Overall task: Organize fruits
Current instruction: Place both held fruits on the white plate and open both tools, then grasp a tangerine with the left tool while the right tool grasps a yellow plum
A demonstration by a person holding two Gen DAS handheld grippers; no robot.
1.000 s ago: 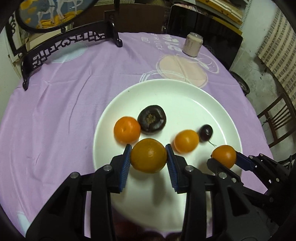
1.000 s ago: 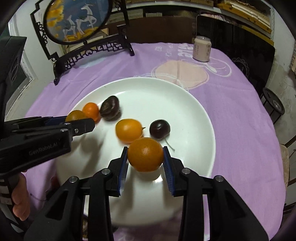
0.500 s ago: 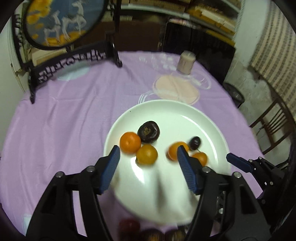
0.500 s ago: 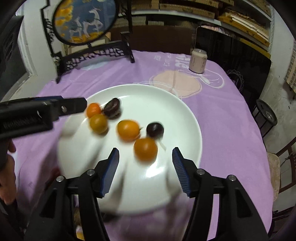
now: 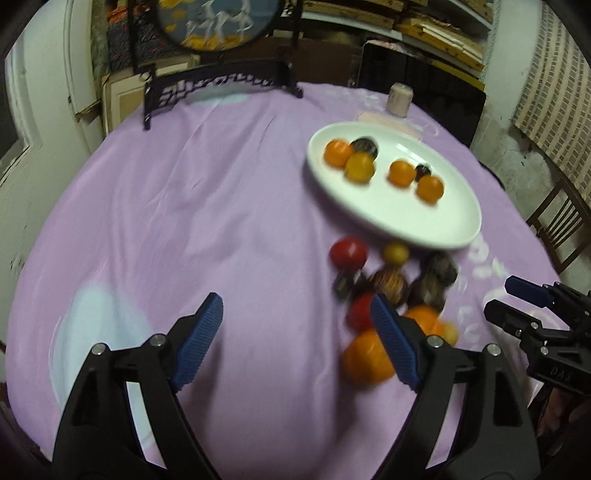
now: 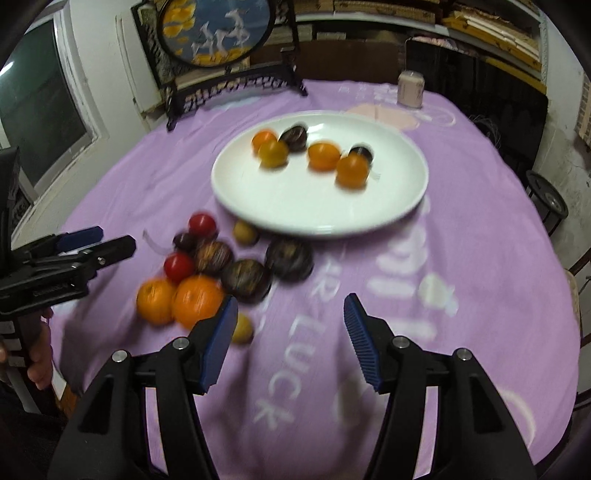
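Note:
A white plate on the purple tablecloth holds several small orange fruits and two dark ones. A pile of loose fruit lies on the cloth in front of it: oranges, red tomatoes, dark passion fruits and small yellow ones. My left gripper is open and empty, just left of the pile. My right gripper is open and empty, just right of the pile. Both views are blurred.
A round painted screen on a black carved stand is at the table's back. A small pale jar stands behind the plate. A wooden chair is off the right edge.
Both grippers let go of the orange fruits they held, which now lie on the plate. Both opened and pulled back and up from the plate, so the loose pile came into view.

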